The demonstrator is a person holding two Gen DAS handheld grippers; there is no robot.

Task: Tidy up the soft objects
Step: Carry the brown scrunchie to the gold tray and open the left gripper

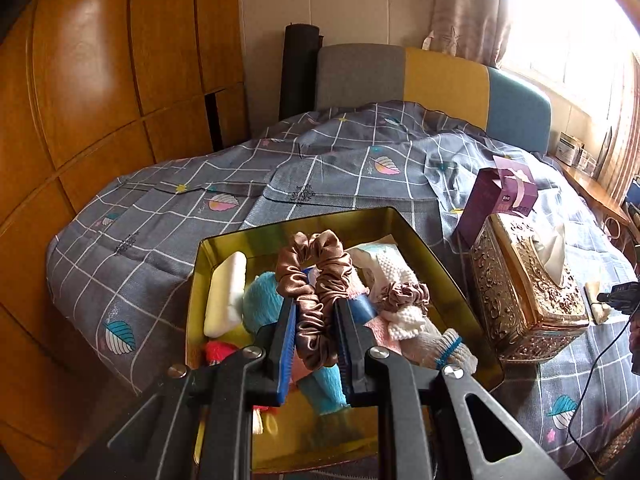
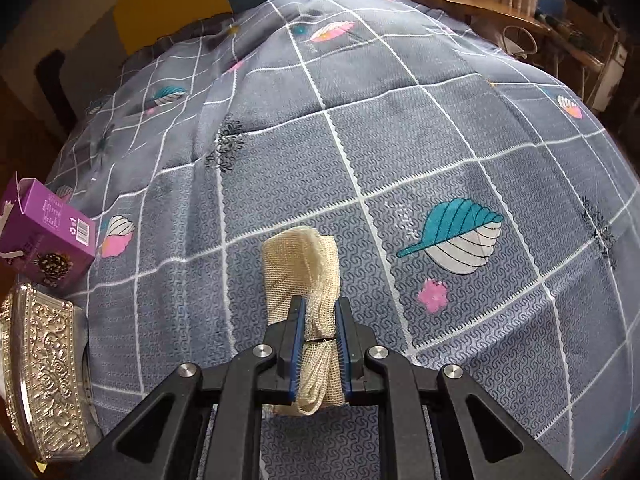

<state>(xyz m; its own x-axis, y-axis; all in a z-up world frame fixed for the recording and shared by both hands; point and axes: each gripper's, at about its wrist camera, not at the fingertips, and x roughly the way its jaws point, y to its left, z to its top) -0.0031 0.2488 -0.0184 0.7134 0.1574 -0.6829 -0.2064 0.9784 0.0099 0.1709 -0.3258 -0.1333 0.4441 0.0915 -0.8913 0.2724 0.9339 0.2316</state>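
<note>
Scrunchie (image 1: 316,300) gripped lengthwise, bandage roll (image 2: 310,276) likewise

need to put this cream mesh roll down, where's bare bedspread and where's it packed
Bare bedspread lies ahead and right of the right gripper holding the cream mesh roll, around the teal leaf print. Its left edge is crowded: purple box, ornate tissue box. The gold tin under the left gripper and brown scrunchie is packed.
</note>
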